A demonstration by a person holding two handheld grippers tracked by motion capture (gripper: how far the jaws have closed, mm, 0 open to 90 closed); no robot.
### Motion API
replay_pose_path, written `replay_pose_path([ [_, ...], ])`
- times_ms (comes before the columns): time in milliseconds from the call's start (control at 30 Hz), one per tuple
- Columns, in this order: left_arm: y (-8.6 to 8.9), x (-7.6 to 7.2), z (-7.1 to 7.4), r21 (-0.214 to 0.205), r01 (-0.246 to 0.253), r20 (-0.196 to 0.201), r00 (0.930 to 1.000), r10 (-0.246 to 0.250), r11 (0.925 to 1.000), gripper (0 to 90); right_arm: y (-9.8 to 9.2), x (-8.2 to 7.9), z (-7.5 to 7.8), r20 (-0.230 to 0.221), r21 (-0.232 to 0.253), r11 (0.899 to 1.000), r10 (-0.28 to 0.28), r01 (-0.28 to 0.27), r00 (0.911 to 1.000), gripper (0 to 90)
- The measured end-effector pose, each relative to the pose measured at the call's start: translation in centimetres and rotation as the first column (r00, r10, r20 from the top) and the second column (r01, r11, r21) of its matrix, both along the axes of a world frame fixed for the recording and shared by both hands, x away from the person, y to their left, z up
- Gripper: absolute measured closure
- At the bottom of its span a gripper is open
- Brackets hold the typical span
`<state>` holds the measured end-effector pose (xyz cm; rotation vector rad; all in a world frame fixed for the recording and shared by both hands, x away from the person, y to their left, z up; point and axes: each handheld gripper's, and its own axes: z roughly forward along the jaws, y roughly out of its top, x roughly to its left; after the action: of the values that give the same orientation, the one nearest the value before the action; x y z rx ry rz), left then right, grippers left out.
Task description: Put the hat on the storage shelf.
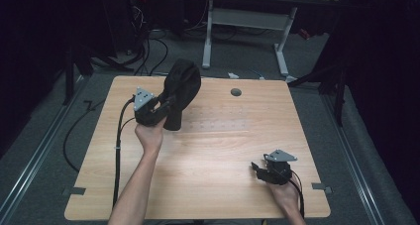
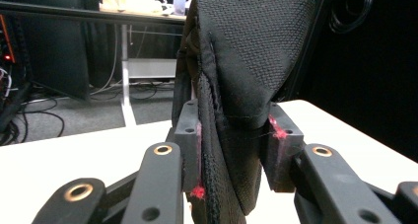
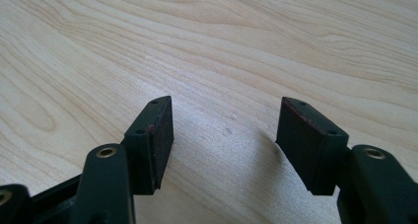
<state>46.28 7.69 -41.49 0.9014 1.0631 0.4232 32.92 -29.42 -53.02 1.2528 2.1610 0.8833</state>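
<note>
A black fabric pouch [image 1: 181,88] is held up above the back left of the wooden table [image 1: 213,150]. My left gripper [image 1: 166,106] is shut on its lower part. In the left gripper view the woven black fabric [image 2: 246,56] rises upright between the two pads [image 2: 190,135], which pinch it from both sides. My right gripper [image 1: 256,168] rests low over the table's front right, held by a hand. Its jaws stand open in the right gripper view [image 3: 224,130], with bare wood between them.
A round grommet hole [image 1: 236,92] sits near the table's back edge. A white-legged desk [image 1: 245,22] stands behind the table. Cables [image 1: 119,150] trail from the left gripper down the table's left side. Dark floor rails run along both sides.
</note>
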Motion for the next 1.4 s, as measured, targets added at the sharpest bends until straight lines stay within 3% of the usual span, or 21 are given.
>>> replay_pose_path([
  [133, 0.1, -0.3, -0.3, 0.001, 0.002, -0.003, 1.0000, -0.002, 1.0000, 64.9, 0.0, 0.0, 0.0, -0.001, 0.001, 1.000, 0.000, 0.000, 1.0000, 39.1],
  [433, 0.9, -1.1, -0.7, 0.005, 0.021, -0.057, 0.9982, -0.021, 0.9998, 64.0, 0.0, 0.0, 0.0, -0.003, 0.004, 1.000, 0.003, -0.003, 1.0000, 39.1],
  [600, 1.5, -0.7, -0.5, -0.001, 0.018, -0.097, 0.9951, -0.018, 0.9998, 62.5, -0.1, 0.1, 0.0, -0.010, 0.012, 1.000, 0.001, -0.001, 1.0000, 39.1],
  [800, 1.4, -0.5, -0.6, 0.023, 0.018, -0.122, 0.9924, -0.015, 0.9996, 60.7, -0.1, 0.1, 0.0, -0.012, 0.015, 1.000, 0.001, -0.001, 0.9999, 39.0],
  [967, 1.4, -0.4, -0.9, 0.033, 0.027, -0.151, 0.9883, -0.022, 0.9991, 53.6, -0.1, 0.1, 0.0, -0.013, 0.017, 1.000, 0.002, -0.002, 0.9999, 39.0],
  [1200, 1.5, -0.5, -0.9, 0.038, 0.037, -0.163, 0.9861, -0.030, 0.9986, 50.9, -0.1, 0.1, 0.0, -0.015, 0.018, 1.000, 0.002, -0.001, 0.9999, 39.0],
  [1400, 1.6, -0.6, -0.9, 0.041, 0.050, -0.176, 0.9834, -0.042, 0.9979, 43.4, -0.1, 0.1, 0.0, -0.016, 0.021, 1.000, 0.002, -0.001, 0.9999, 39.0],
])
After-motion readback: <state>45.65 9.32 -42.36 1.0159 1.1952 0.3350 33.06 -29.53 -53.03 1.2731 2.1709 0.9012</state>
